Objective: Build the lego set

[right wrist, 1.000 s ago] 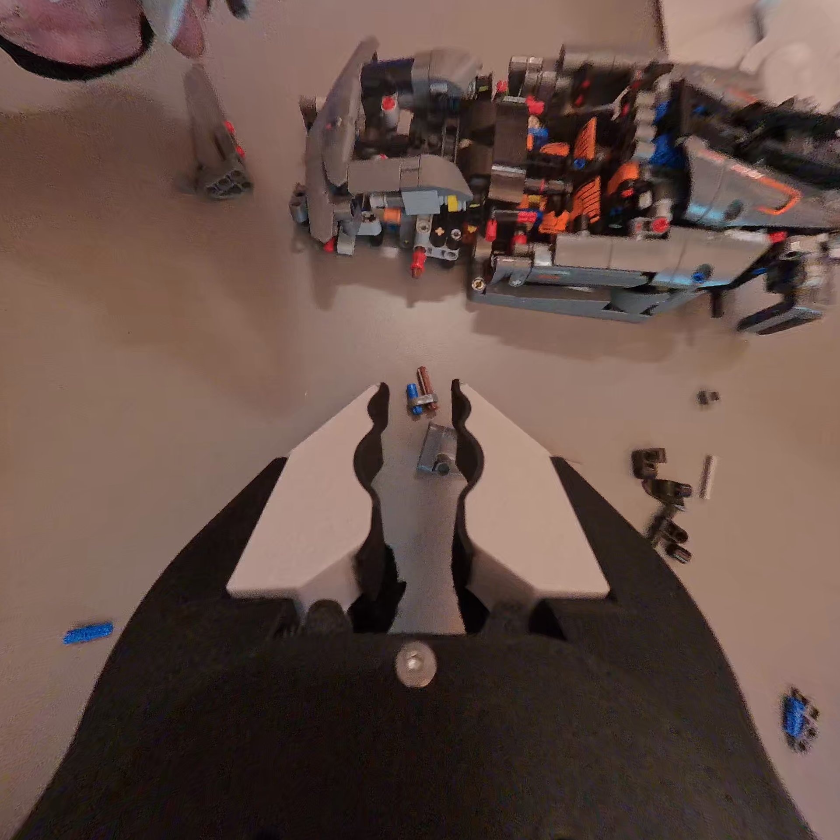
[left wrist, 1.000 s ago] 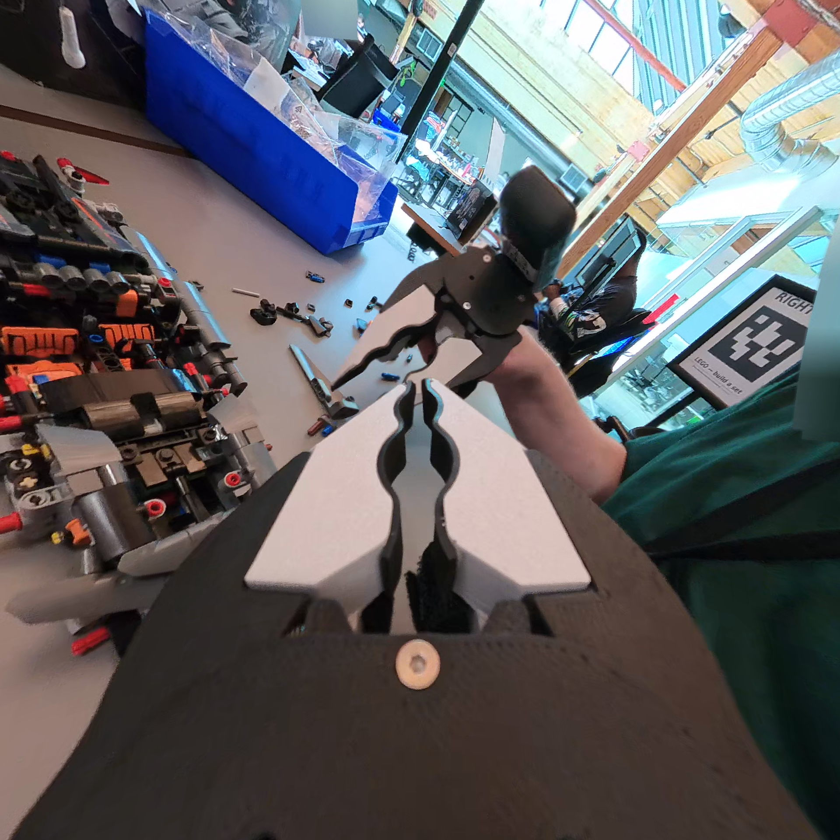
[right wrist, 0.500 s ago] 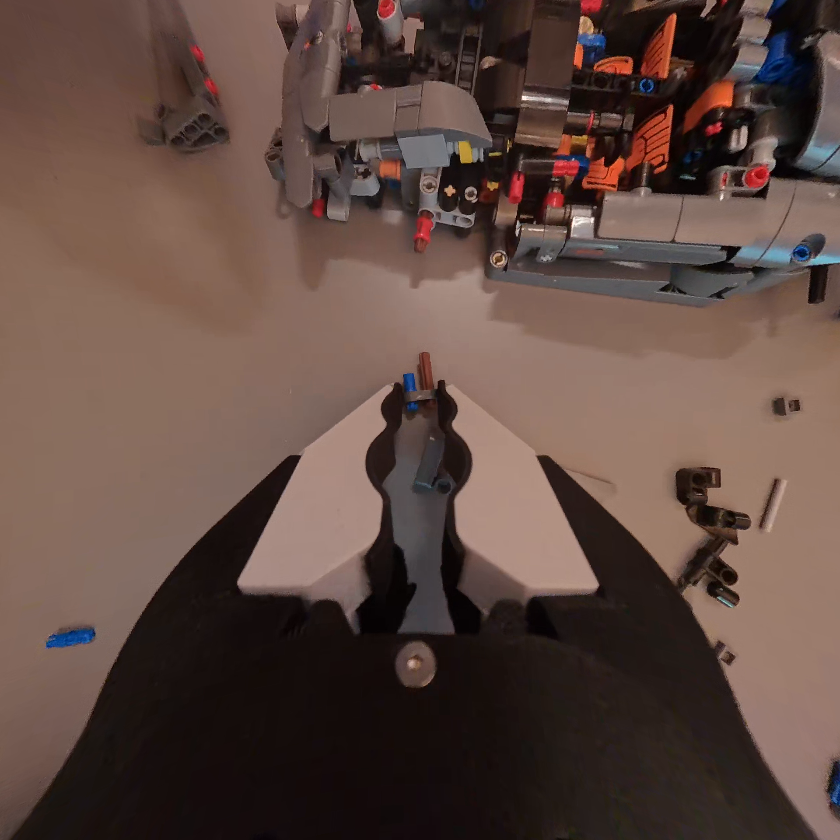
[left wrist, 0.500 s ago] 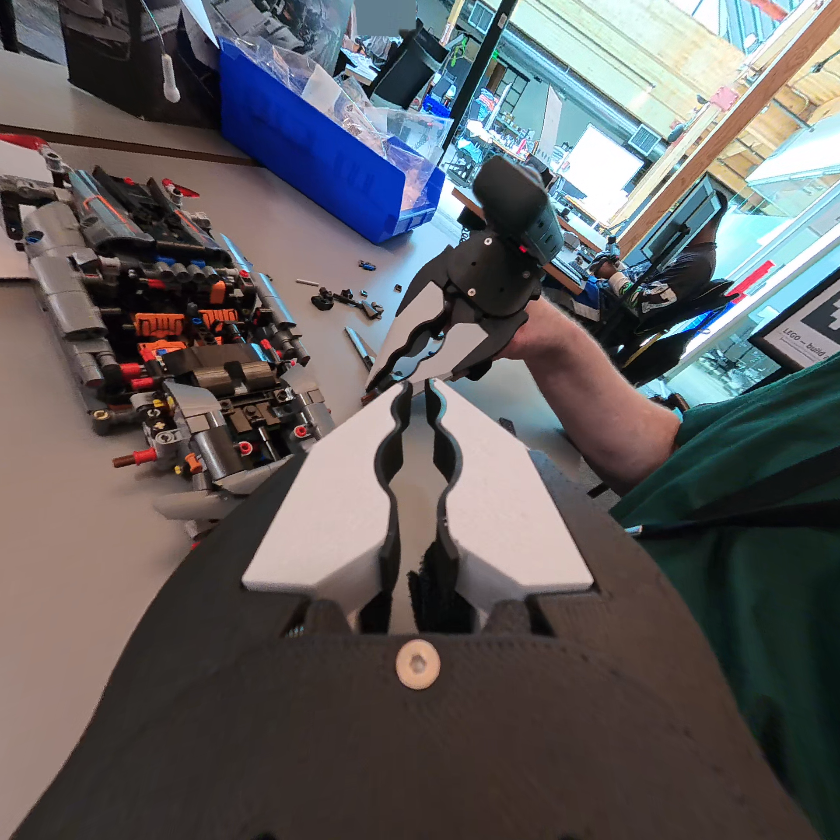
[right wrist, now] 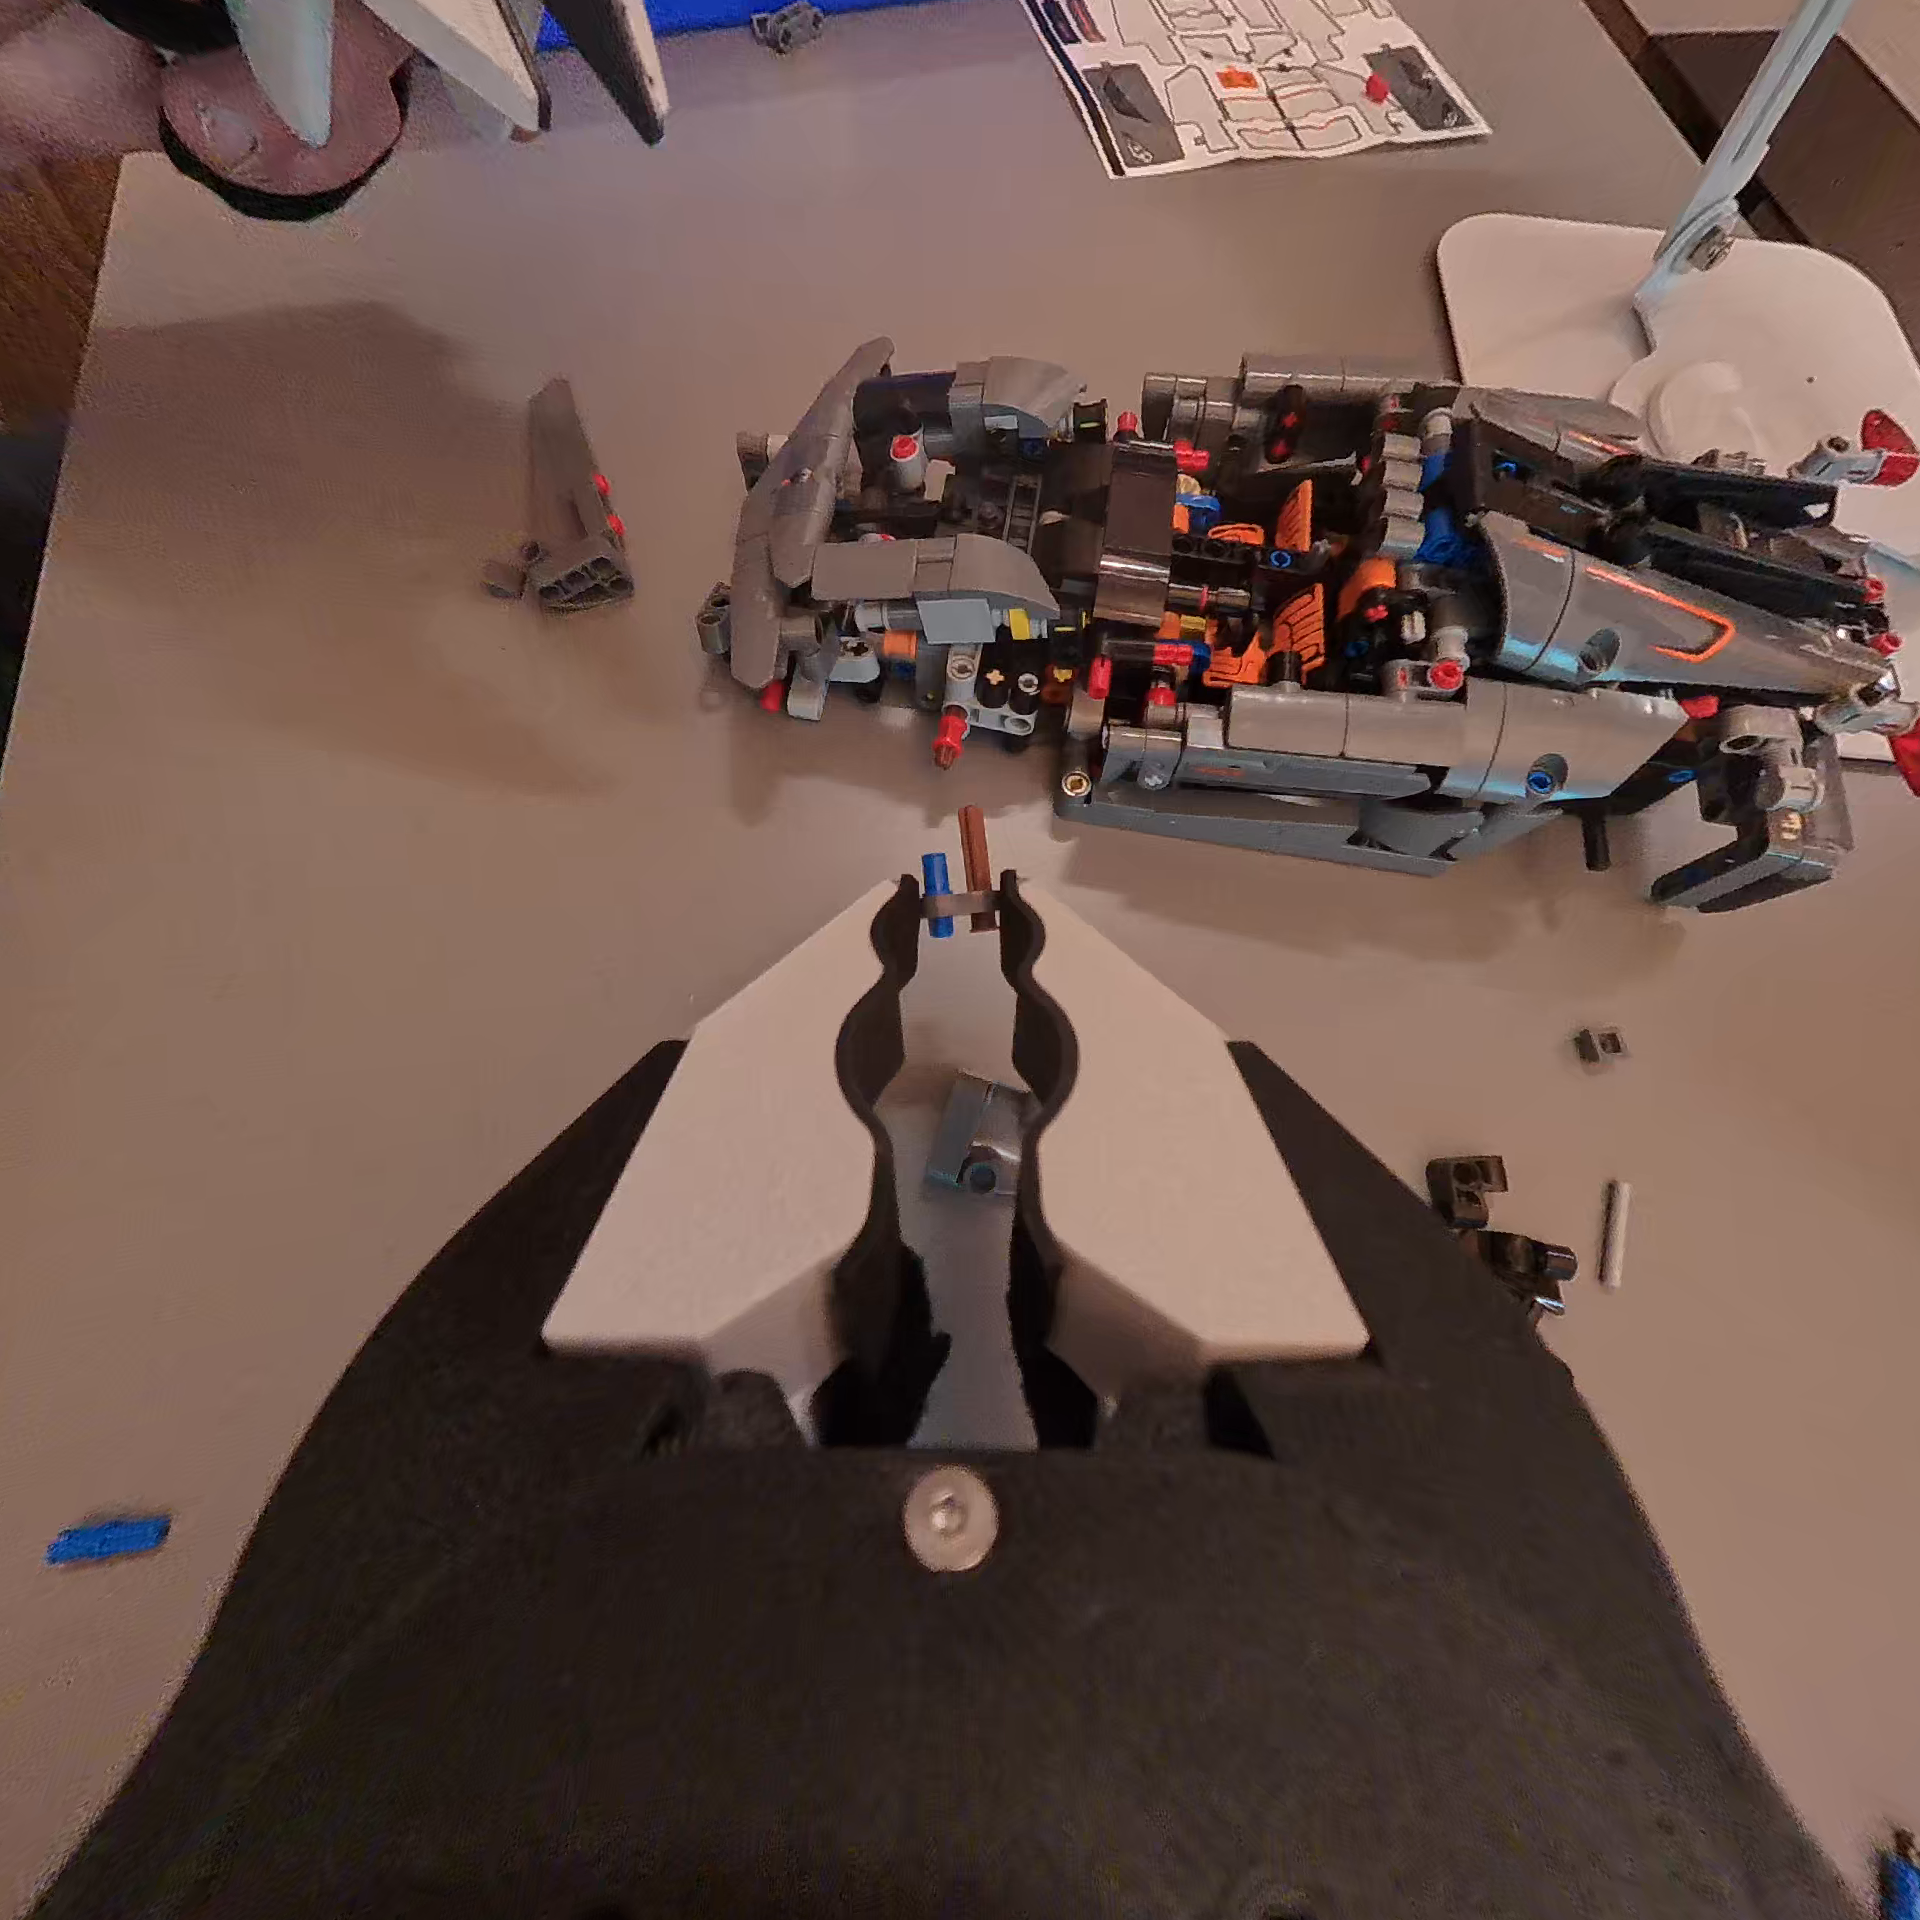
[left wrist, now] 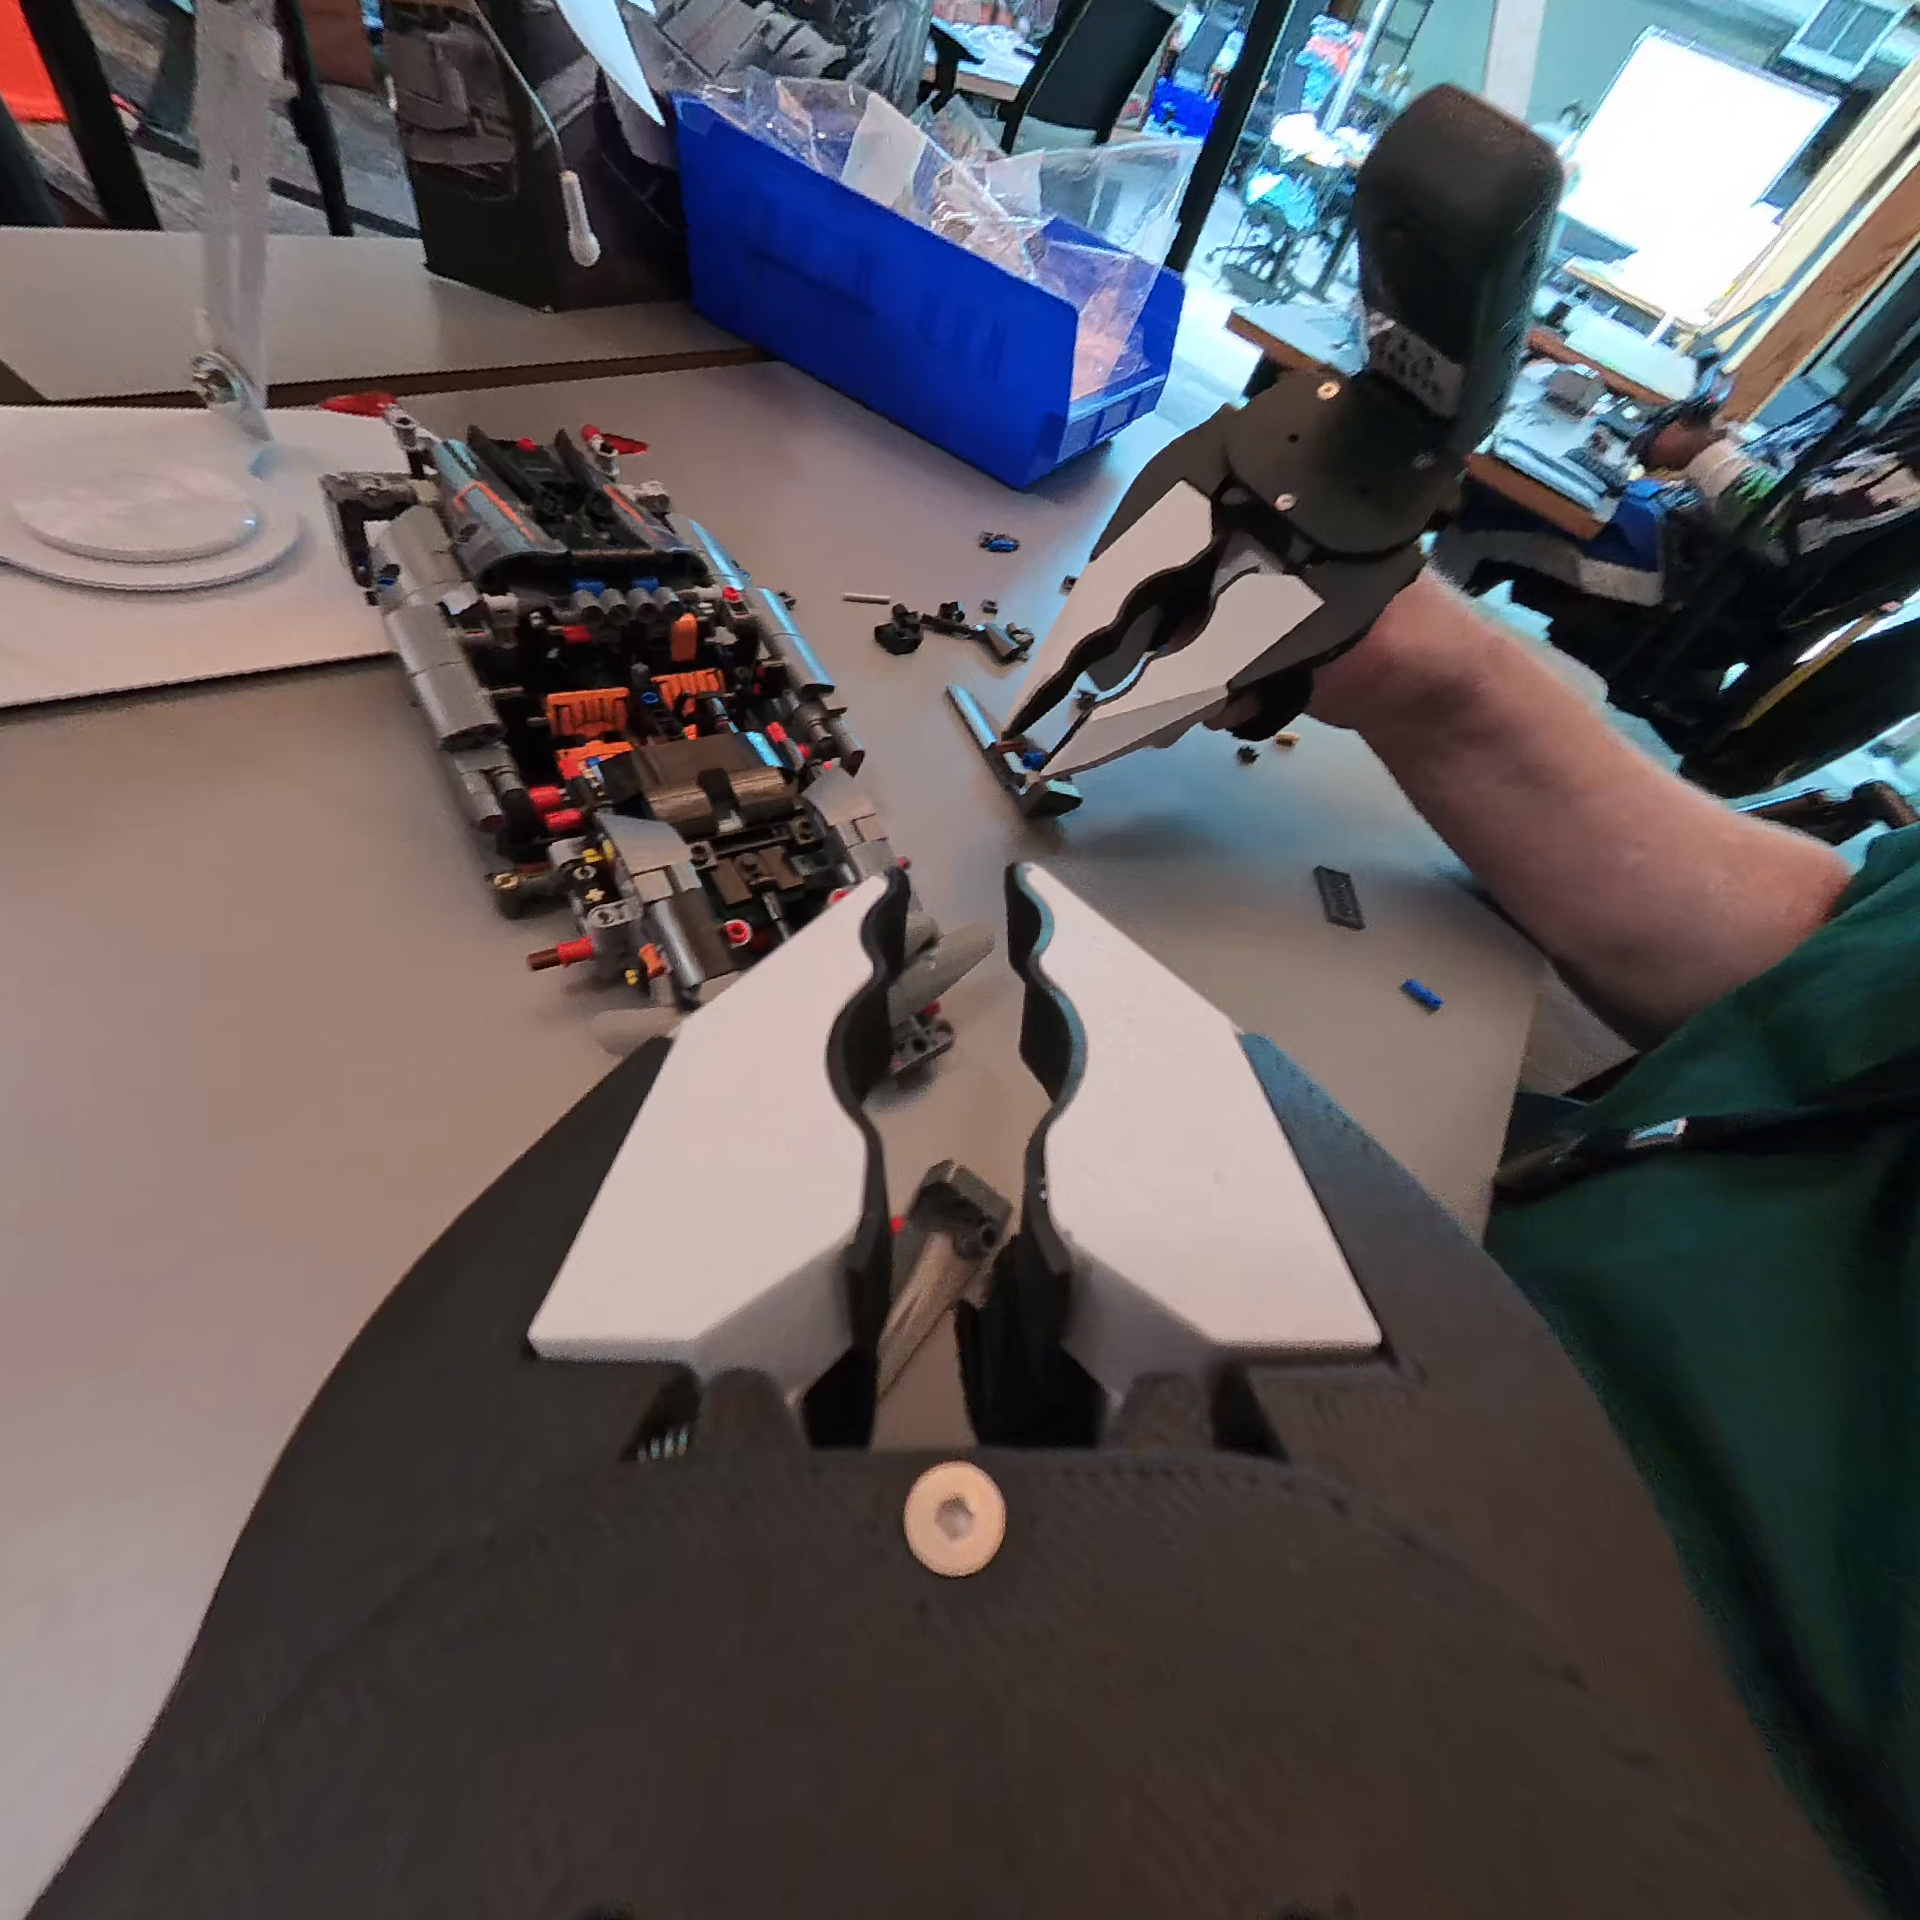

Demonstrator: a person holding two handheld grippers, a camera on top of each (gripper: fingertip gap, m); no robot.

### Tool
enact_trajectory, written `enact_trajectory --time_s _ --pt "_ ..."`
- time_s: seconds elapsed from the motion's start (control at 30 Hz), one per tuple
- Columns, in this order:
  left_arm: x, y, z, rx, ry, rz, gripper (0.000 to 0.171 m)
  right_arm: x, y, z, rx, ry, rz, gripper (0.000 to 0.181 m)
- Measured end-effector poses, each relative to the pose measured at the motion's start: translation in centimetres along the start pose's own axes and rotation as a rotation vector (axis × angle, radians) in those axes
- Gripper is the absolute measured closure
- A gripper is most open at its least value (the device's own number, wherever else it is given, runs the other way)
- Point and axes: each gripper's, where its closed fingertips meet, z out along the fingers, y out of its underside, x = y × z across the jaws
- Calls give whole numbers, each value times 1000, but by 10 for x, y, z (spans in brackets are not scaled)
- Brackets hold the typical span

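Observation:
The partly built grey, black and orange lego car (left wrist: 623,675) lies on the grey table (left wrist: 208,935); it also shows in the right wrist view (right wrist: 1299,613). My right gripper (right wrist: 956,888) is shut on a small grey connector (right wrist: 961,914) with a blue pin and a brown axle, held just above the table near the car's side. A long grey beam (right wrist: 977,1143) lies under it. My left gripper (left wrist: 958,883) is open and empty, tilted down over the car's nose and a loose grey wedge panel (left wrist: 945,1236), which also shows in the right wrist view (right wrist: 571,499).
A blue bin (left wrist: 914,301) with plastic bags stands at the back. An instruction sheet (right wrist: 1247,73) and a white stand base (right wrist: 1662,312) lie beyond the car. Small loose parts (right wrist: 1496,1216), a white axle (right wrist: 1612,1231) and a blue piece (right wrist: 109,1538) are scattered. A person's arm (left wrist: 1558,810) reaches in. Some 15 cm of space lies between my two pairs of fingers.
My right gripper closed on the small connector and lifted it off the table. My left gripper opened wider and tipped down toward the car's nose and the wedge panel.

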Motion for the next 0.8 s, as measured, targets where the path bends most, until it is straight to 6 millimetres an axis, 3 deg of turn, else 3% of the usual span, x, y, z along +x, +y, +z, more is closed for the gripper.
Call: enact_trajectory --time_s 0.3,0.57,0.8 --pt "-19 19 -20 -160 -165 184 136 -4 -4 -5 34 -3 -23 168" --pt "-28 52 -35 -337 -251 327 121 -7 -1 -8 43 -21 -34 168" --pt "-12 87 -25 -477 -140 368 123 -21 2 -4 18 -79 -78 168"
